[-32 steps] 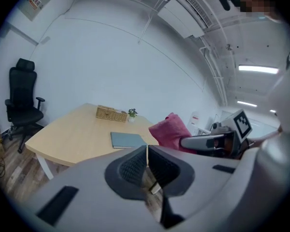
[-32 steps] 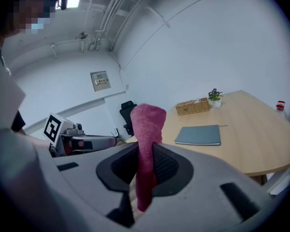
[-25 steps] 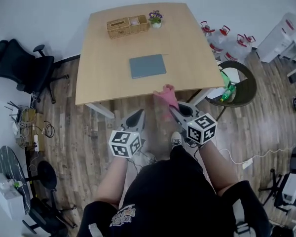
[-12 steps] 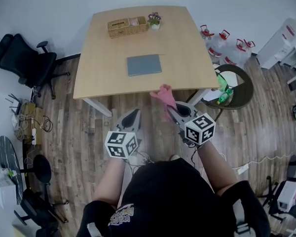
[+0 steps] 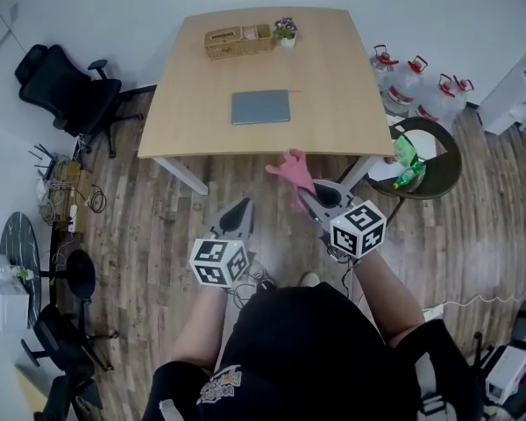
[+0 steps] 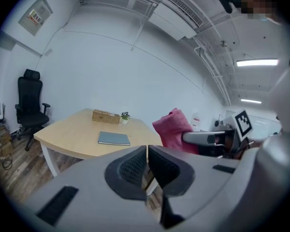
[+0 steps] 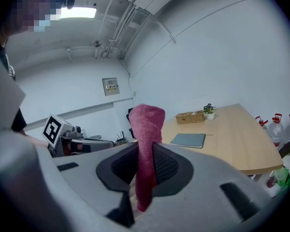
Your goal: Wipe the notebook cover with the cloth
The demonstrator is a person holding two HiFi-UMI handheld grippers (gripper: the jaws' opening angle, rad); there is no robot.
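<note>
A grey-blue notebook [image 5: 260,107] lies flat in the middle of the light wooden table [image 5: 193,121]; it also shows in the left gripper view [image 6: 114,138] and the right gripper view [image 7: 188,140]. My right gripper [image 5: 313,196] is shut on a pink cloth [image 5: 293,170], which sticks up between its jaws [image 7: 147,129] and hangs below them. It is held over the floor, short of the table's near edge. My left gripper [image 5: 238,215] is shut with nothing in it, its jaws pressed together [image 6: 147,166], also over the floor. The cloth shows to its right [image 6: 172,128].
A wicker basket [image 5: 238,40] and a small potted plant [image 5: 286,31] stand at the table's far edge. A black office chair [image 5: 66,90] is at the left. A round side table [image 5: 434,152] with green items and several water jugs [image 5: 416,82] are at the right.
The table and notebook sit farther from both grippers in the head view than before. The cloth stays in the right gripper, and the left jaws stay together.
</note>
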